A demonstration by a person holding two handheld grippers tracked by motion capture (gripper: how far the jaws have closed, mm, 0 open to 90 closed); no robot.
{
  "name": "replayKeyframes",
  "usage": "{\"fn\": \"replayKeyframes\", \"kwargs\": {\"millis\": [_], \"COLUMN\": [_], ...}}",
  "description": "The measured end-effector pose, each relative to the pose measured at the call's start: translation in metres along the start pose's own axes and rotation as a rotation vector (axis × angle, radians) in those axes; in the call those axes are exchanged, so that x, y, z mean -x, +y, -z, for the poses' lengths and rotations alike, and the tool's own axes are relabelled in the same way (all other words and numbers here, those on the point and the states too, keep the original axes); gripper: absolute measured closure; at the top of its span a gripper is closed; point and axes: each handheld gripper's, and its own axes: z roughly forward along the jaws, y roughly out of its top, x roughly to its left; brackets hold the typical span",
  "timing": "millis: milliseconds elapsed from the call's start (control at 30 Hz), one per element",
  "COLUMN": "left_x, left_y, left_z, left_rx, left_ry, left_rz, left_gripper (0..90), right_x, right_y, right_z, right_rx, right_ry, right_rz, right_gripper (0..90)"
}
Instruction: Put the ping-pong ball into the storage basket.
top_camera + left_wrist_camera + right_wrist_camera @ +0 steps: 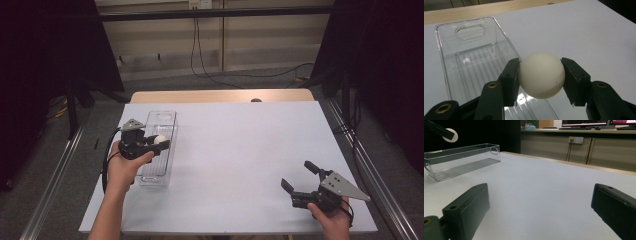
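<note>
the left gripper (159, 142) is clamped on a white ball (541, 74), one pad on each side of it, about at the widest part. in the high view the ball (160, 139) is held over the clear plastic bin (162, 117), which stands on the left part of the white table (240, 150). in the right gripper view the ball (450, 134) shows above the rim of the bin (461, 160), so it is lifted and not resting inside; how high above the floor of the bin i cannot say exactly, because the view from above is small.

the ball looks smooth, matte and hollow, like a table tennis ball, so i judge it very light and quite stiff, but it can dent if the squeeze is too hard. because it is round and smooth, it can slip or pop out if the pads sit off the middle; the good place to hold is across the widest part, as now. when let go it will probably bounce and roll, so a low release inside the bin is safer.

the right gripper (300, 181) rests near the front right corner of the table, its jaws wide apart with nothing between them, well apart from the bin.
</note>
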Motion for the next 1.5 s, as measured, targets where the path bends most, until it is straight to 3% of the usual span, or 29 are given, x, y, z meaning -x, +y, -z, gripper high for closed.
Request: {"fn": "replayKeyframes", "kwargs": {"millis": [500, 1500], "left_x": [-0.007, -0.012], "left_y": [-0.008, -0.016], "left_z": [0.004, 0.005], "left_rx": [0.018, 0.017], "left_ry": [0.010, 0.045], "left_rz": [0.019, 0.010], "left_gripper": [51.1, 51.1], "right_x": [0.000, 0.000], "right_y": [0.000, 0.000], "right_z": [0.001, 0.001], "right_rx": [0.004, 0.003], "right_ry": [-0.004, -0.001], "right_rz": [0.004, 0.006], "right_gripper": [1.4, 1.3]}}
